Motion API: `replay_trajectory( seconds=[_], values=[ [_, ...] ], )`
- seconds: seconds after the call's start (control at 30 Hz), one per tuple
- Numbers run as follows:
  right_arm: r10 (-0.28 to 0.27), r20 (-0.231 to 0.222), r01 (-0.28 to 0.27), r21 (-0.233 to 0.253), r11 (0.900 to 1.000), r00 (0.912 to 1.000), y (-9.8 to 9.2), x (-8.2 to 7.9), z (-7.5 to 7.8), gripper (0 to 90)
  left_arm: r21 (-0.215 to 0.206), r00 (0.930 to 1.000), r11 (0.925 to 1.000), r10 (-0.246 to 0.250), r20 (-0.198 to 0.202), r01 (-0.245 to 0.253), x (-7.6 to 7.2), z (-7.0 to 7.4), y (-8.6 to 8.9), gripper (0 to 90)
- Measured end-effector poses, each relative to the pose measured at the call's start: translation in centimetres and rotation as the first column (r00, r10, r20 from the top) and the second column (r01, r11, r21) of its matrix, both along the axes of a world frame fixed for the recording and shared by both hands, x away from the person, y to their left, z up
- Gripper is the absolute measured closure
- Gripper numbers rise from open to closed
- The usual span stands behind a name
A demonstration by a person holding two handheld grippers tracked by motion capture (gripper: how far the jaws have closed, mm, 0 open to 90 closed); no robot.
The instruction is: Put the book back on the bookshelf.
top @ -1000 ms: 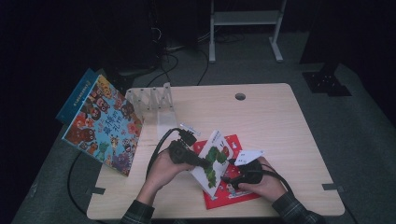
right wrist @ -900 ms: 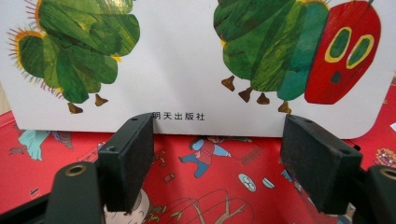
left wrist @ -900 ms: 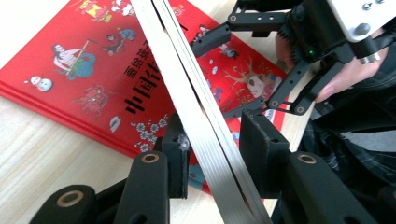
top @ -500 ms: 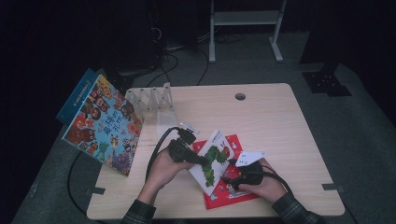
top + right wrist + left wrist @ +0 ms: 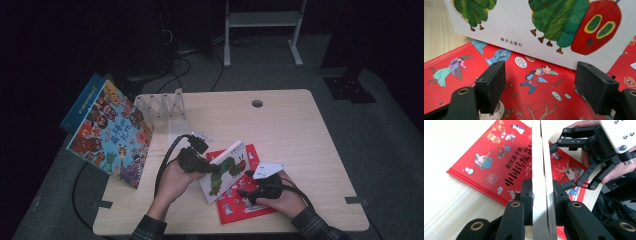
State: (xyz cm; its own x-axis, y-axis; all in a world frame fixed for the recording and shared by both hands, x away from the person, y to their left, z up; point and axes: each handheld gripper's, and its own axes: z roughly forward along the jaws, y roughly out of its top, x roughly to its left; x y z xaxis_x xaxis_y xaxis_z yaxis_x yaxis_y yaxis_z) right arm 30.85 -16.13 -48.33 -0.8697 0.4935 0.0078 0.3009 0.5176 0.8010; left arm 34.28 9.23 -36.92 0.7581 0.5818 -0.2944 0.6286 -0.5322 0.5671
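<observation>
Left gripper (image 5: 541,202) has its jaws clamped on the edge of the caterpillar book (image 5: 226,170), tilted up over the red book (image 5: 240,202) on the worktop (image 5: 300,130). Right gripper (image 5: 541,87) jaws wide, holding nothing. Looks like a thin stiff hardcover, light, glossy so maybe slippery; grip deep on the edge, near the spine

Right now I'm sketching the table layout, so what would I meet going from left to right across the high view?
Big colourful picture book leaning at the table's left edge → clear rack → left gripper clamped on the caterpillar book → right gripper, jaws open over the red book.
</observation>
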Motion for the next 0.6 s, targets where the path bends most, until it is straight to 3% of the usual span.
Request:
replay_trajectory(
  seconds=[0.27, 0.6],
  values=[
    [0.001, -0.001, -0.001, -0.001, 1.000, 1.0000, 0.0, 0.0, 0.0, 23.8, 0.009, 0.9985, 0.9998, 0.016, 0.052, -0.017, -0.2, 0.2, 0.3, 76.0],
    [0.000, -0.003, 0.000, 0.000, 1.000, 1.0000, 0.0, 0.0, 0.0, 23.8, -0.002, 0.9972, 0.9995, 0.033, 0.067, -0.033, 0.0, 0.7, 1.9, 75.9]
  ],
)
